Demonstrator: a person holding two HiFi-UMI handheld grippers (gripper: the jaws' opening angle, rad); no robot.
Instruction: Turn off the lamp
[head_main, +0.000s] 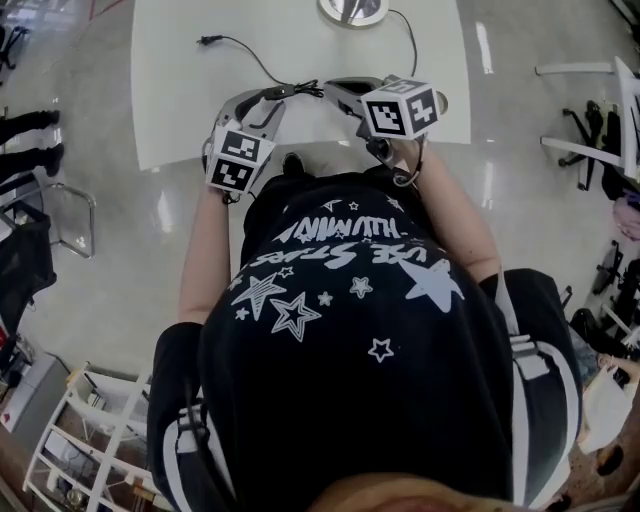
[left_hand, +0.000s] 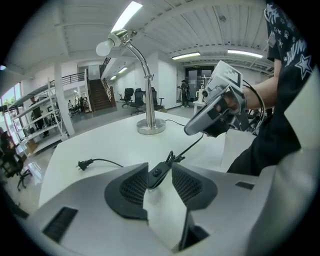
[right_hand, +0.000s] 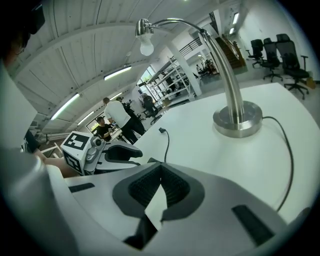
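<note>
A chrome gooseneck lamp stands on the white table; its base and white bulb show in the right gripper view. Its black cord runs to an inline switch. The switch sits between the tips of my left gripper, whose pads are closed on it. The cord's plug lies loose on the table. My right gripper hovers beside the left one, its jaw tips touching with nothing between them.
The table's near edge lies just under both grippers. Office chairs, shelving and people stand well off behind the table. A metal chair is at the person's left.
</note>
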